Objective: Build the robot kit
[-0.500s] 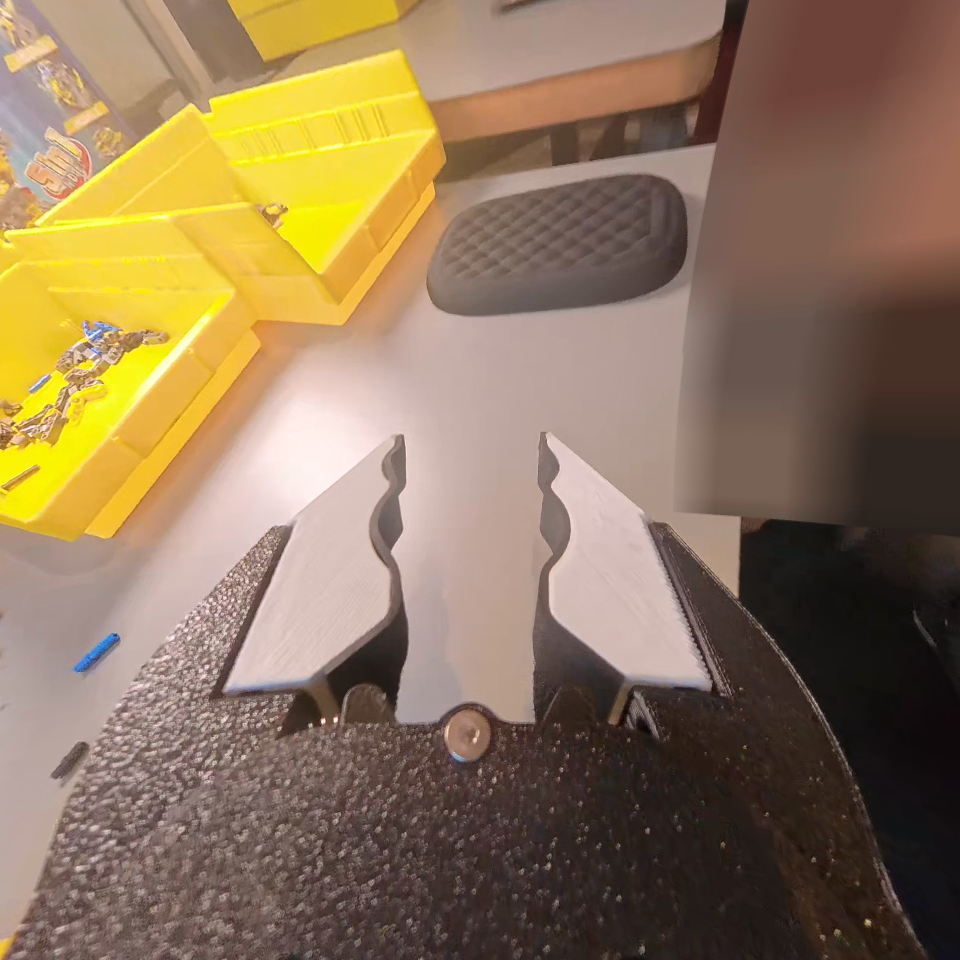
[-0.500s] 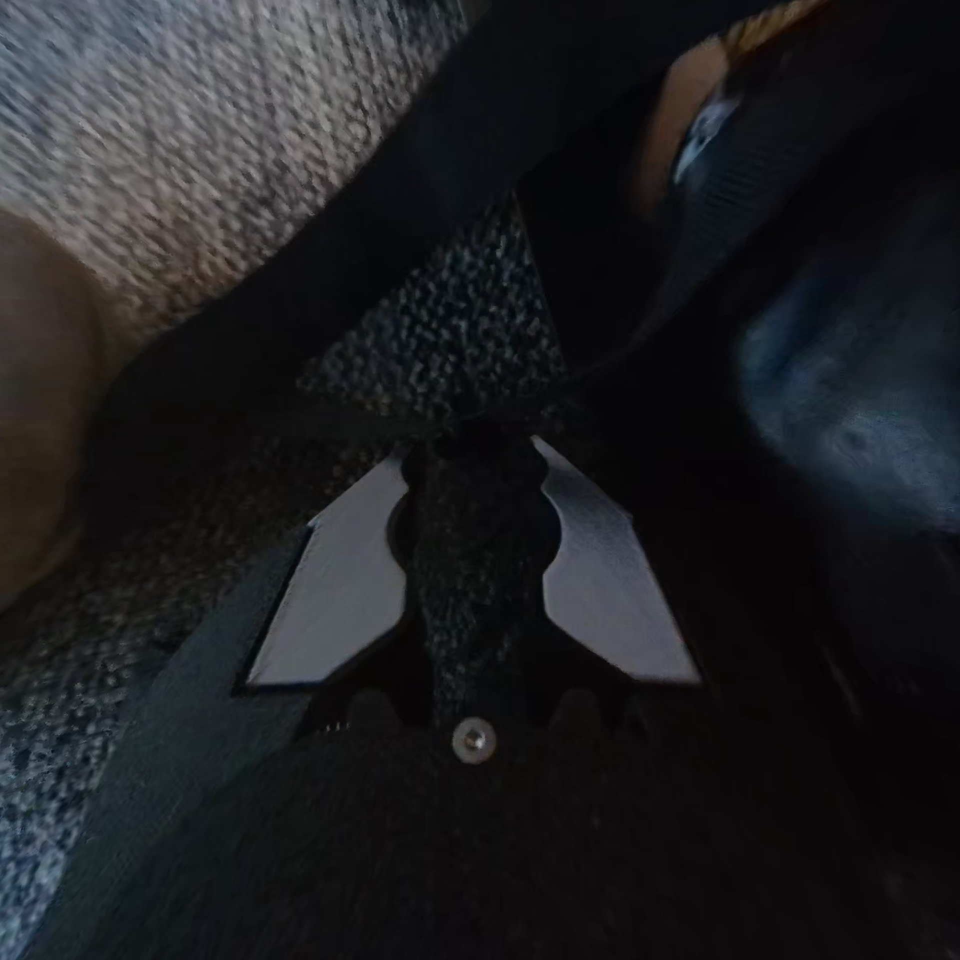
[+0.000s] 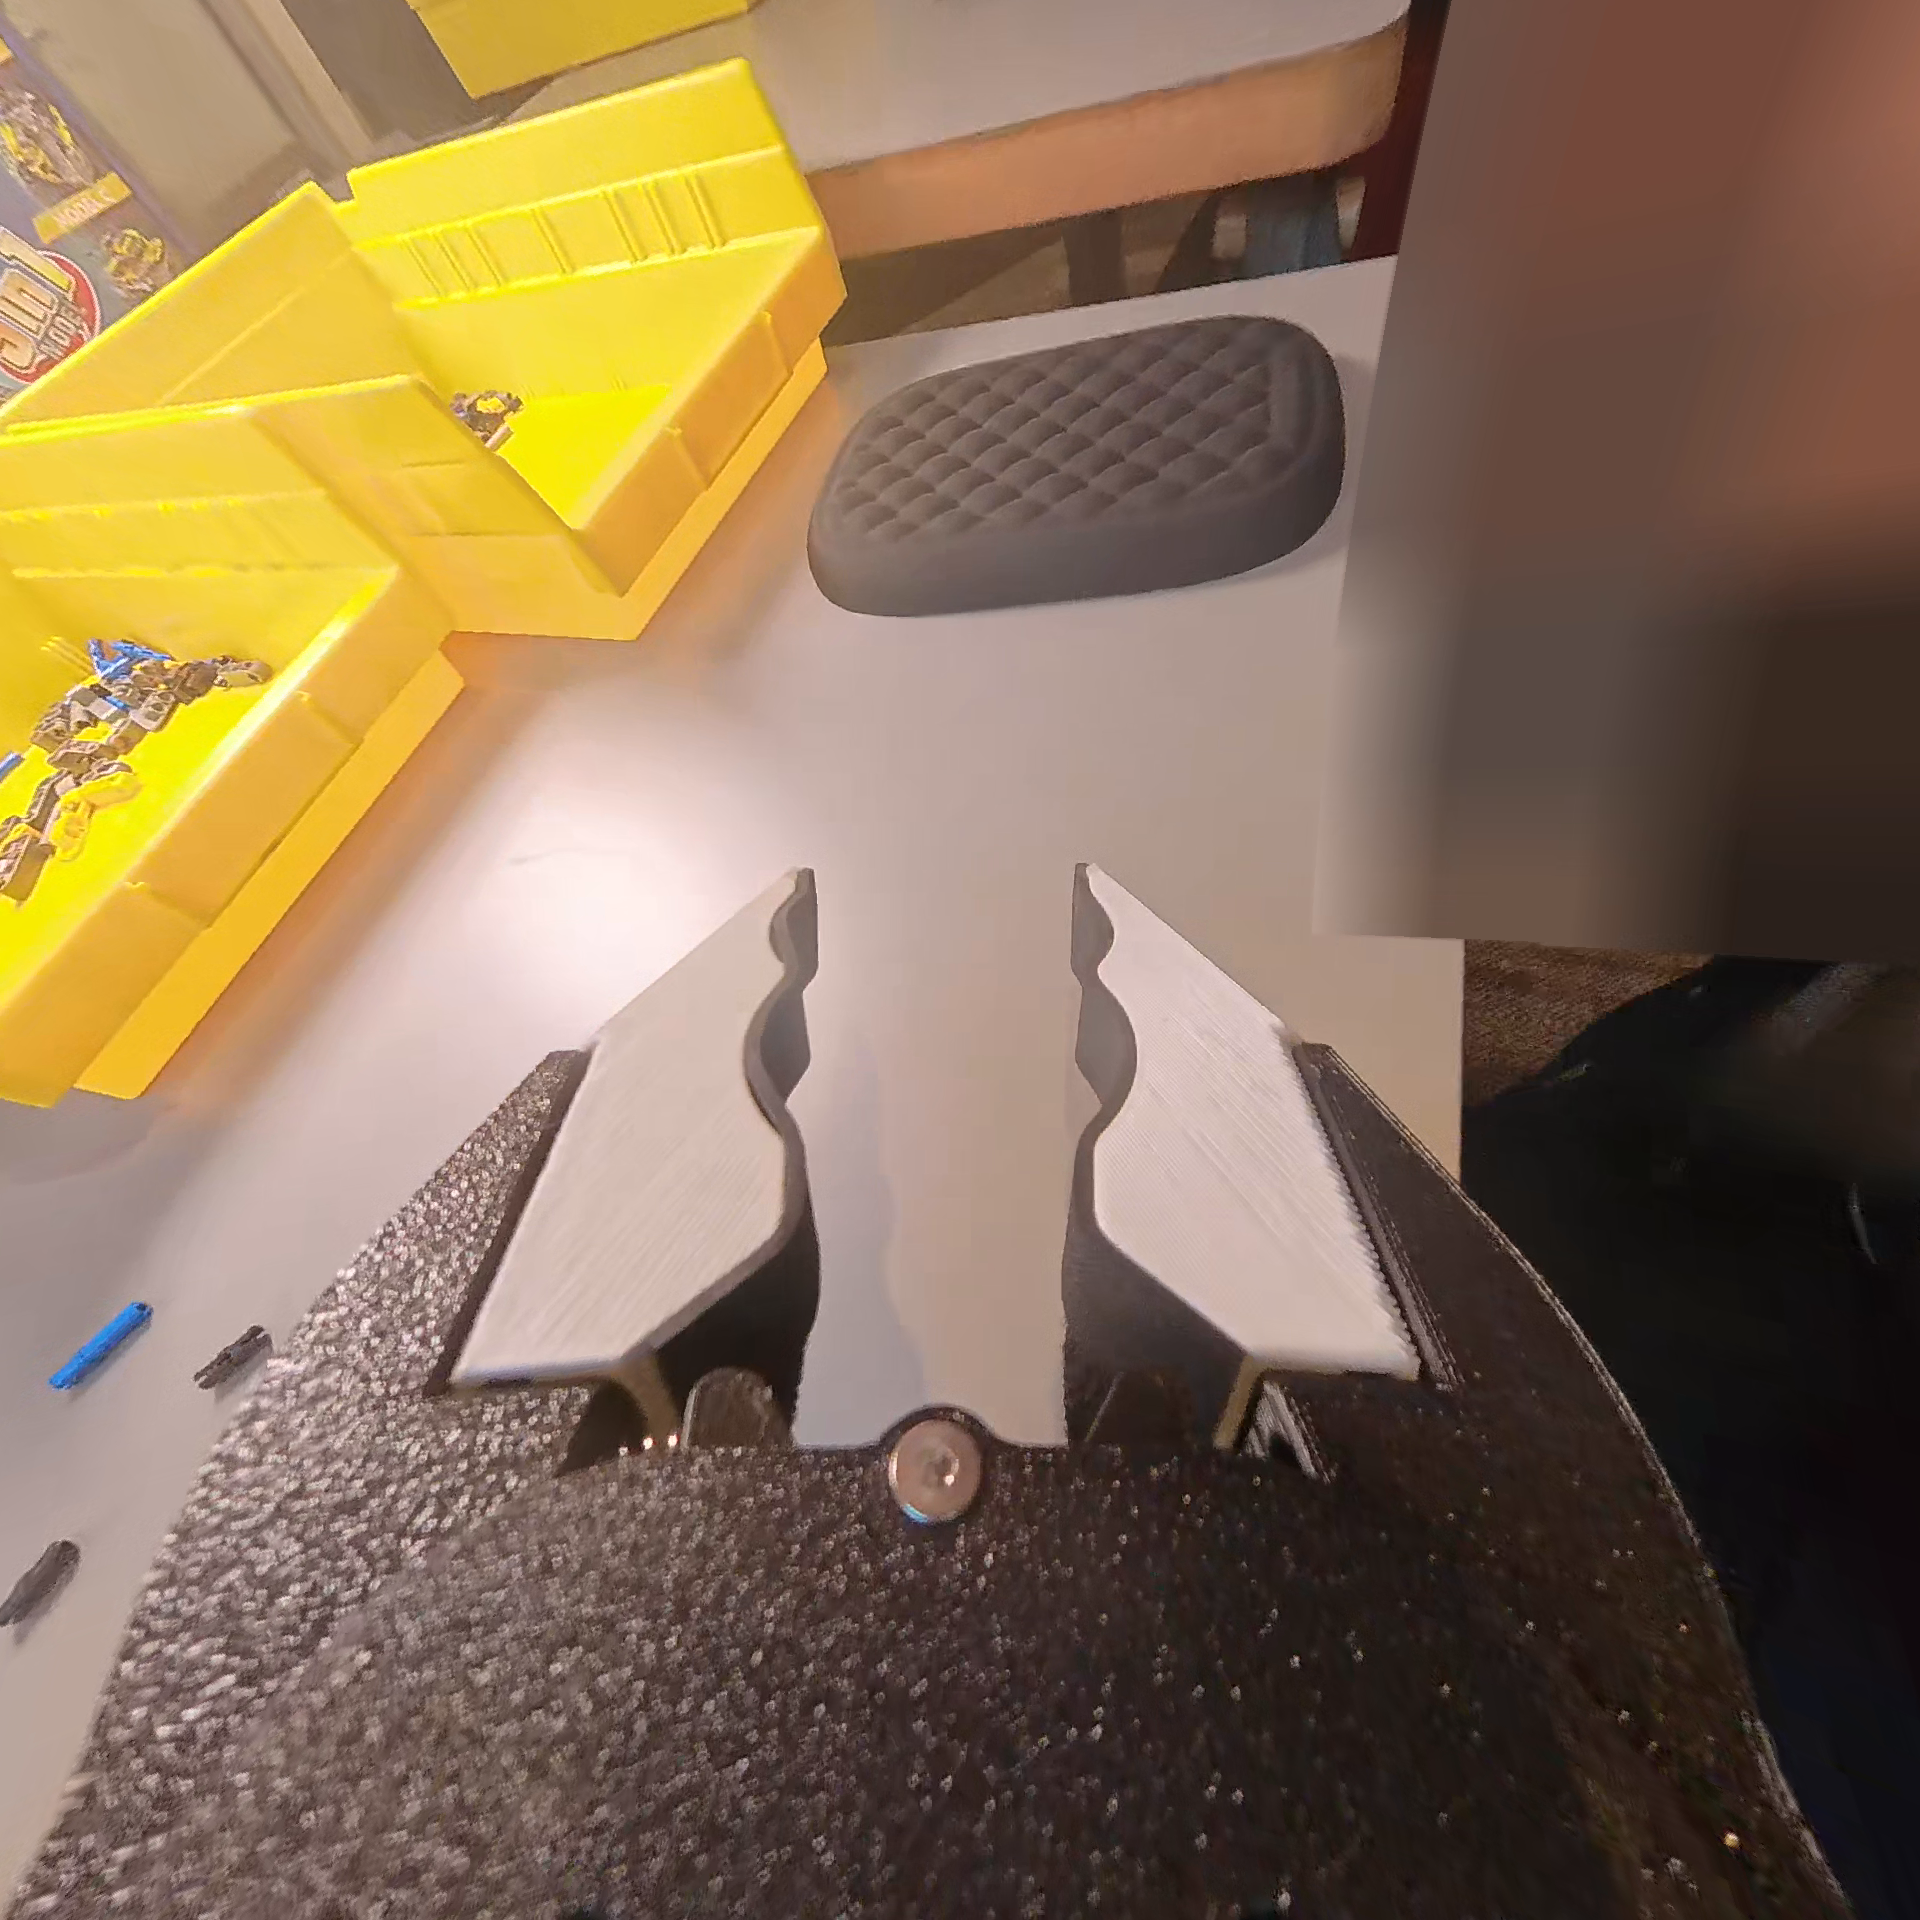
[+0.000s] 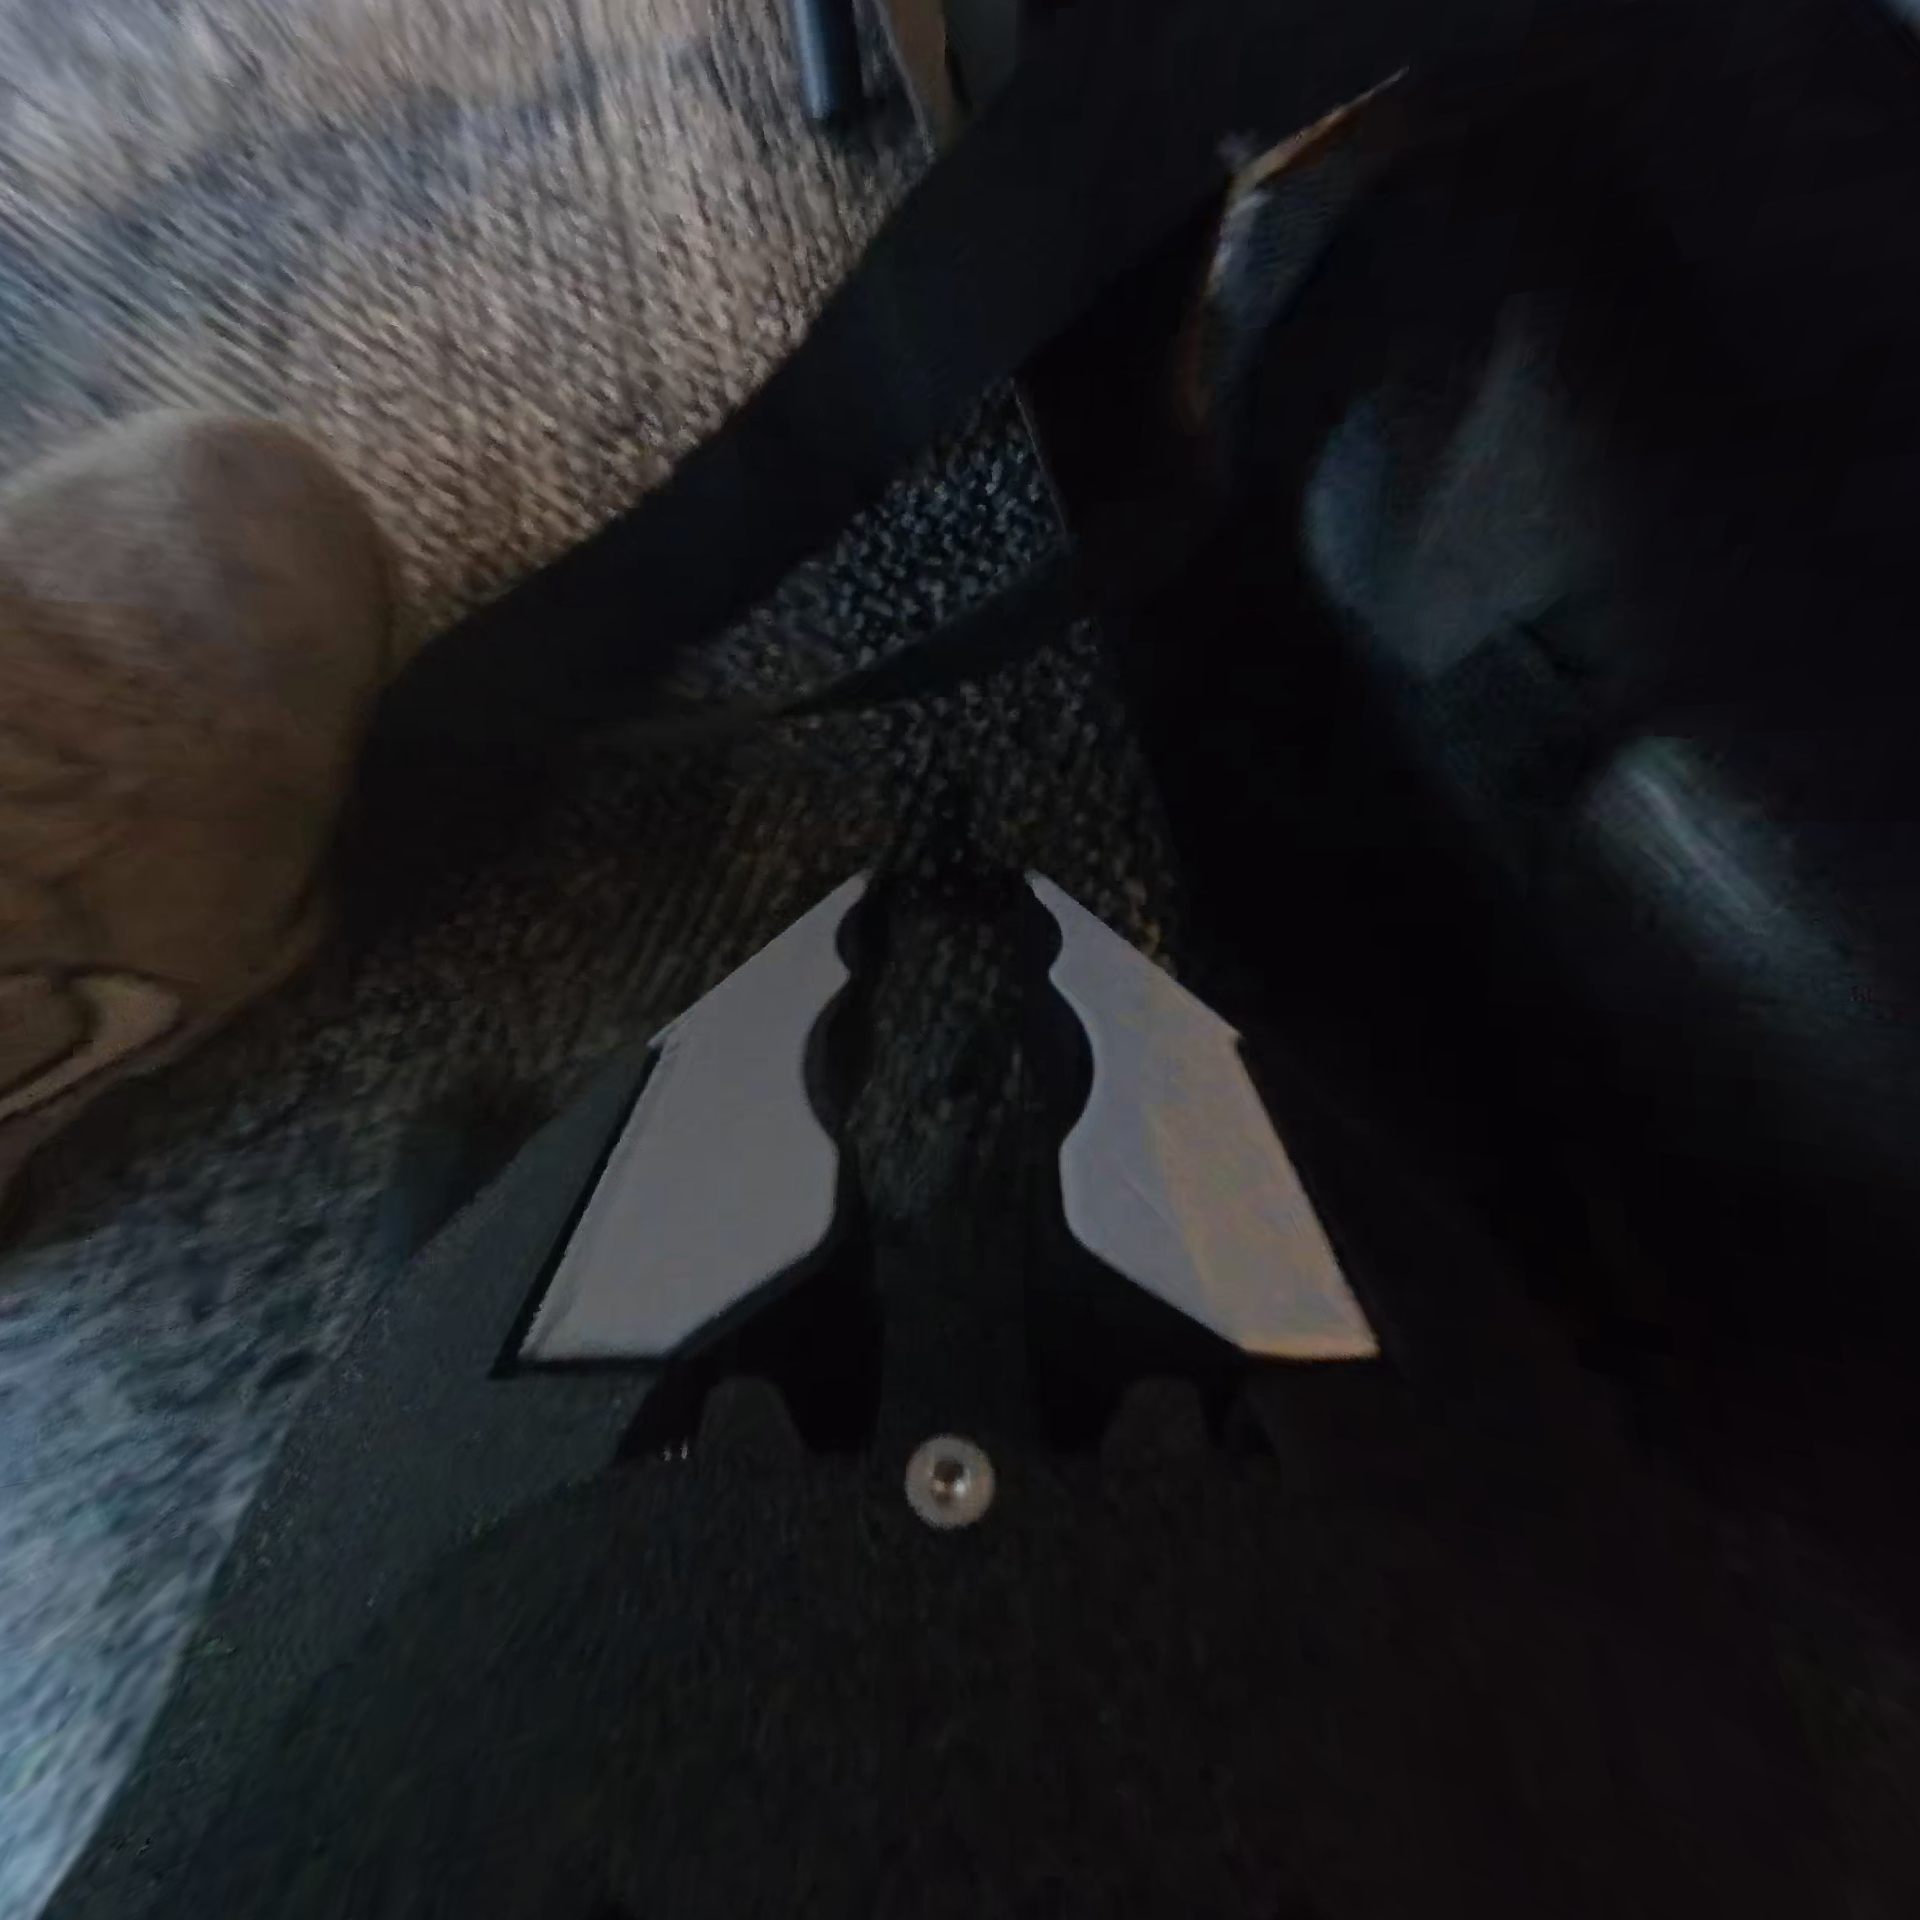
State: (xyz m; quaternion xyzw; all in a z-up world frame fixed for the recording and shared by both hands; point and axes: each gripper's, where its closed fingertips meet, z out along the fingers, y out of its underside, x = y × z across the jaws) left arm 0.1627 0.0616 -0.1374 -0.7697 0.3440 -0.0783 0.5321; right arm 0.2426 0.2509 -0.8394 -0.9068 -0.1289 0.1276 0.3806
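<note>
Small black and blue parts [image 3: 99,1348] lie loose on the bench [image 3: 665,831] at 9 o'clock of the left gripper [image 3: 943,883], spread and empty; a sideways sweep could scatter them. Yellow trays [image 3: 582,395] sit at 11 o'clock. Only the right view shows the right gripper [image 4: 948,883], parted and empty, above blurred carpet [image 4: 499,312].
</note>
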